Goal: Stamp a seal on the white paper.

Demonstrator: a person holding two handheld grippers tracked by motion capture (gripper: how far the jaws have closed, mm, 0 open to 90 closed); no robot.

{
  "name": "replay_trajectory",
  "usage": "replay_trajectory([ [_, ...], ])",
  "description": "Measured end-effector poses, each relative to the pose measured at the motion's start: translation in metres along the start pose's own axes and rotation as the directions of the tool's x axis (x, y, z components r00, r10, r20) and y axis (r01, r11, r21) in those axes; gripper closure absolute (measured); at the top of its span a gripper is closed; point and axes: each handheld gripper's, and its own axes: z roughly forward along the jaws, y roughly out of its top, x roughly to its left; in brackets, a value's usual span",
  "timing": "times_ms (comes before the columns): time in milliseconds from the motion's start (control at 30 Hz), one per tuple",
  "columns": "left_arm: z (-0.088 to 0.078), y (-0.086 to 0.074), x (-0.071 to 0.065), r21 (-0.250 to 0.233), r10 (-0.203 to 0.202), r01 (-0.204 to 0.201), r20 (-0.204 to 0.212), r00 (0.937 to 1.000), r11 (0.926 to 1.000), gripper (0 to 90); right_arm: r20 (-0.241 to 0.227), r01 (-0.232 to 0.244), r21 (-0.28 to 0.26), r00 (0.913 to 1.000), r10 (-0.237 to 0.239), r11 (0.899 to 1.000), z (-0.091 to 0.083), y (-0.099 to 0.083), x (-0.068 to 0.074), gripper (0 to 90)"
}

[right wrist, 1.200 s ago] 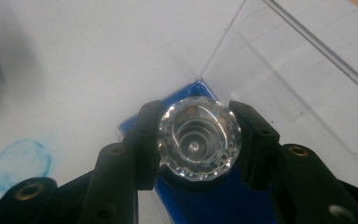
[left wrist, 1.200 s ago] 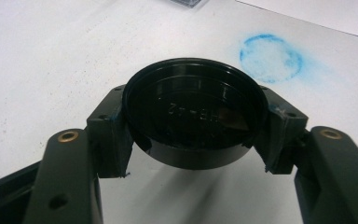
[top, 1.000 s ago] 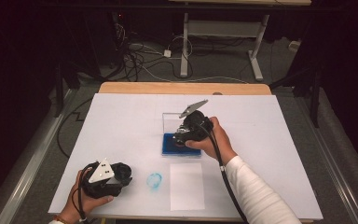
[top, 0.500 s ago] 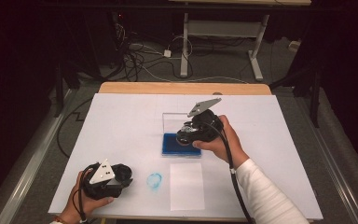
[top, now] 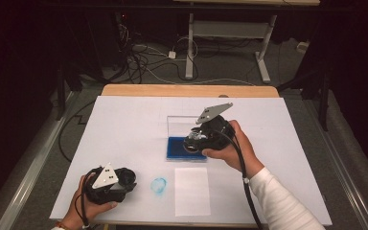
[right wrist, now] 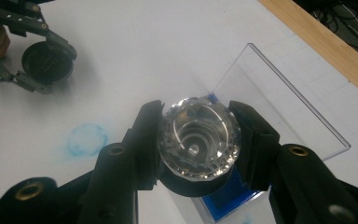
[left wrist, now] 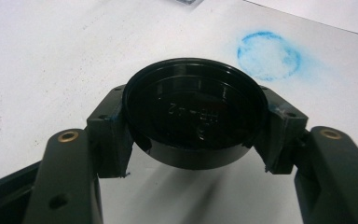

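My right gripper is shut on a round stamp-like piece with a clear faceted top and a black body. In the high view this gripper hangs just above a blue ink pad that lies in an open clear case. The pad's blue edge shows under the jaws. My left gripper is shut on a round black cap, held low over the table at the front left. The right gripper view also shows that gripper with the cap farther off.
A faint blue ring print marks the white table cover between the hands, also seen as a ring print close to the cap. A white sheet of paper lies in front of the ink pad. Cables and desk legs lie on the floor beyond the wooden far edge.
My right gripper has risen a little and shifted to the right with the round piece in it. The left hand and the cap have stayed put.
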Motion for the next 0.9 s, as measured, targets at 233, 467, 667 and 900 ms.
replay_trajectory([
  [233,0.0,0.001,-0.001,0.004,0.004,-0.004,-0.002,1.0,1.0,36.3,-0.029,0.018,-0.018,0.9994,-0.019,1.0,-0.008,-0.001,0.009,57.4],
  [467,0.002,0.001,-0.002,0.009,0.007,-0.007,-0.001,1.0,0.9999,36.3,-0.052,0.032,-0.039,0.9981,-0.034,0.999,-0.011,-0.008,0.019,57.4],
  [667,0.002,0.001,-0.003,0.012,0.009,-0.009,-0.001,1.0,0.9999,36.4,-0.062,0.04,-0.042,0.9972,-0.042,0.998,-0.01,-0.017,0.028,57.4],
  [900,0.003,0.002,-0.004,0.017,0.014,-0.014,-0.001,0.9999,0.9998,36.4,-0.079,0.058,0.001,0.9952,-0.057,0.998,0.0,-0.031,0.038,57.4],
])
